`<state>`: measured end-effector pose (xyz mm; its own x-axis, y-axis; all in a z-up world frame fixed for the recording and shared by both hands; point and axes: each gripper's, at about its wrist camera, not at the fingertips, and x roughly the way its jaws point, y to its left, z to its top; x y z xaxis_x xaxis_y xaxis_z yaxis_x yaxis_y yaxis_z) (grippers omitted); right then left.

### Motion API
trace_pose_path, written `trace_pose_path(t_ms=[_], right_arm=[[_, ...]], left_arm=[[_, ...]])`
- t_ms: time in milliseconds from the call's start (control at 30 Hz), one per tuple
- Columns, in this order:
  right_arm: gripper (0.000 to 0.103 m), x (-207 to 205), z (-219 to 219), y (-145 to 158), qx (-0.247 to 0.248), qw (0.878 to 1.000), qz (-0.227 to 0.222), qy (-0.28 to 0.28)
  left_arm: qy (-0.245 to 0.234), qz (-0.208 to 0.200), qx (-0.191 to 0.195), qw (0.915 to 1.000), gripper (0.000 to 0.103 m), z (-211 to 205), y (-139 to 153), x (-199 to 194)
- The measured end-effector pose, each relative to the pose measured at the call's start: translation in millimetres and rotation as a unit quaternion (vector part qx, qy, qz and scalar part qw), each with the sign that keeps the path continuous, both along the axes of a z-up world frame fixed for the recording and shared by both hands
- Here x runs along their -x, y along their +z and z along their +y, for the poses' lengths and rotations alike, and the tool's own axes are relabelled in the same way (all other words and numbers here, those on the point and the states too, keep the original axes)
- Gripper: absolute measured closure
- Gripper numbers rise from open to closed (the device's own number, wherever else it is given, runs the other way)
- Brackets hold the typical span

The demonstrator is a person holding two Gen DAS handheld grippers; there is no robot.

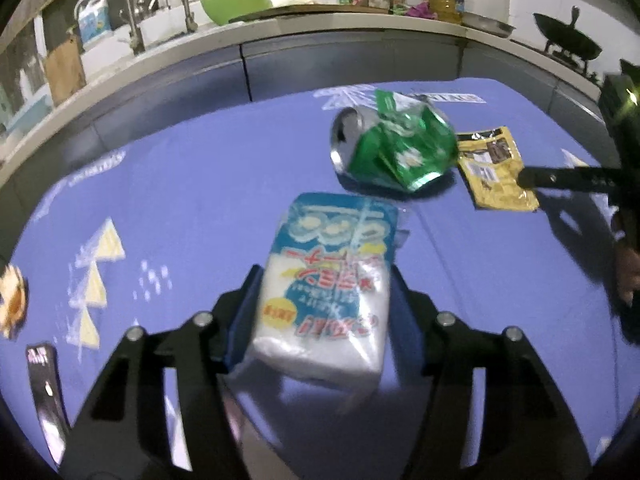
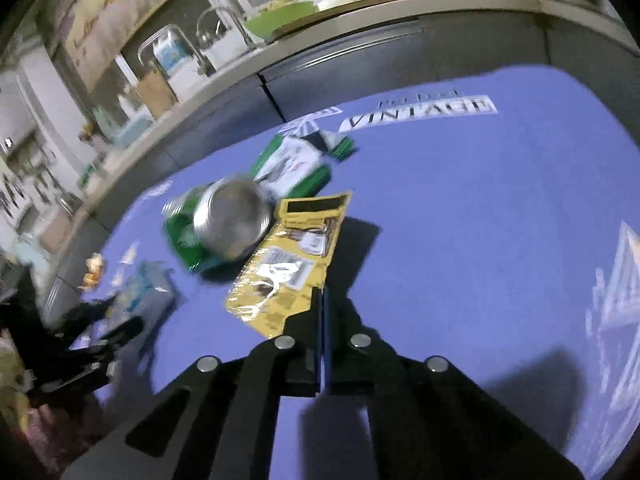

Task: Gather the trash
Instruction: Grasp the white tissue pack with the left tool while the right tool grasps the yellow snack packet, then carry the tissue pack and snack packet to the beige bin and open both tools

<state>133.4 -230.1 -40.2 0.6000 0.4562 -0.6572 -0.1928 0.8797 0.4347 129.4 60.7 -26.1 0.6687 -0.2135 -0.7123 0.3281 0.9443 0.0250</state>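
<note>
Currently left gripper (image 1: 324, 280) pinches the tissue pack (image 1: 328, 280) at frame centre for lifting; right gripper (image 2: 322, 300) is pressed together on the yellow wrapper (image 2: 288, 256) edge.

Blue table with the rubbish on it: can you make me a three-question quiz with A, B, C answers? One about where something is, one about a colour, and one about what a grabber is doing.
1. Where is the crushed green metal can?
A in a sink
B on the blue tablecloth, beside the flat yellow foil wrapper
C on the floor

2. What colour is the flat foil wrapper?
A red
B pink
C yellow

3. How do the right gripper's two fingers stand?
A shut together
B wide open
C closed around the can

Answers:
1. B, the can lies next to the wrapper on the cloth.
2. C, its foil is yellow with black patches.
3. A, the right wrist view shows no gap between the fingers.
</note>
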Motion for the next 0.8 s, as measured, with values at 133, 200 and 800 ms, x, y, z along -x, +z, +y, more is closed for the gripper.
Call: trace_pose_path(t_ms=[133, 200, 800], right_arm=[[0.103, 51, -16, 1, -0.058, 0.998, -0.009, -0.021], [0.103, 70, -26, 4, -0.081, 0.996, -0.013, -0.039], [0.103, 206, -226, 6, -0.14, 0.935, -0.074, -0.316]], left_arm=[[-0.024, 0.019, 0.043, 0.9986, 0.044, -1, 3, 28], [-0.04, 0.027, 0.059, 0.9971, 0.044, -7, 7, 40], [-0.323, 0.056, 0.072, 0.942, 0.044, -305, 38, 66]])
